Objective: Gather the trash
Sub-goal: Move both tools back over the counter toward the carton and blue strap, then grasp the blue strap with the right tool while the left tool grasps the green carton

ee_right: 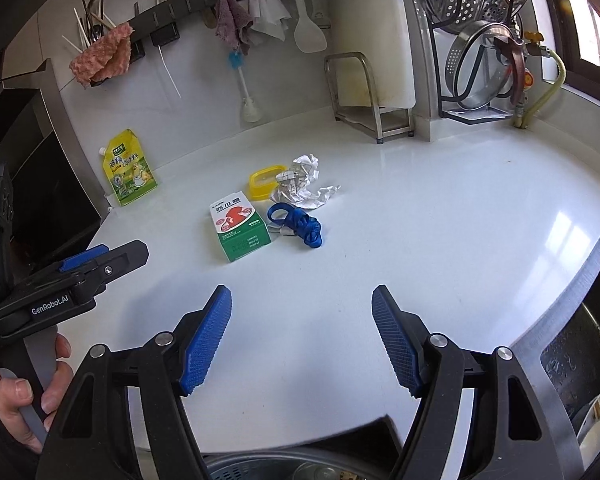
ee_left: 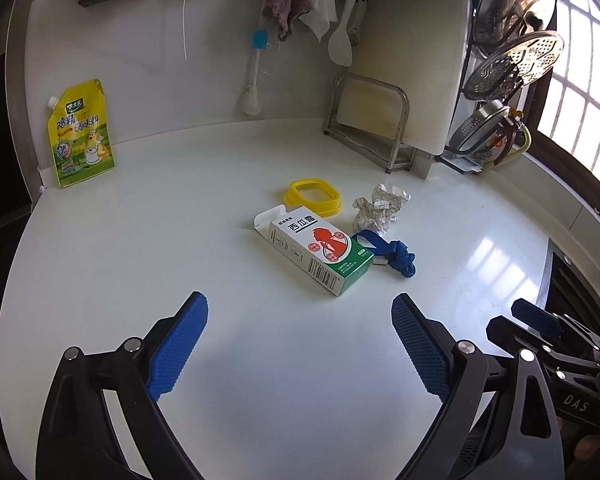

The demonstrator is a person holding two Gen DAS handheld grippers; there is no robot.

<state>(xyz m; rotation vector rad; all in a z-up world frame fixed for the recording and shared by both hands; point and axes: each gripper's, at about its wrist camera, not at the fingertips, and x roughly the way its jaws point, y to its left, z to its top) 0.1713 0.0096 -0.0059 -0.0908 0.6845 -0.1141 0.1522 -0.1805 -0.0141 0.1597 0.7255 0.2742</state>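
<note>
I have both tongs hanging over the near part of the white worktop (ee_left: 140, 240), each spread wide with nothing between the blue pads. The left tongs (ee_left: 300, 320) point at the trash from the near side; the right tongs (ee_right: 302, 312) sit just to their right, and from the right wrist view I see the left unit with the hand (ee_right: 24, 396) gripping its handle.

The trash lies in one cluster at mid-worktop, well apart from both tongs. Nearest me is the box (ee_left: 320, 252), white and green with a red figure, lying flat with its far flap open. Just beyond it sits the yellow ring (ee_left: 312, 196). To the right of the ring is the crumpled paper (ee_left: 380, 208), and nearer than the paper lies the knotted blue cord (ee_left: 392, 254), close against the box's right side.

Far left, a yellow pouch (ee_left: 82, 136) stands against the wall. Far right, a rack (ee_left: 370, 120) holds a cutting board, with steel strainers (ee_left: 516, 64) beside it.
</note>
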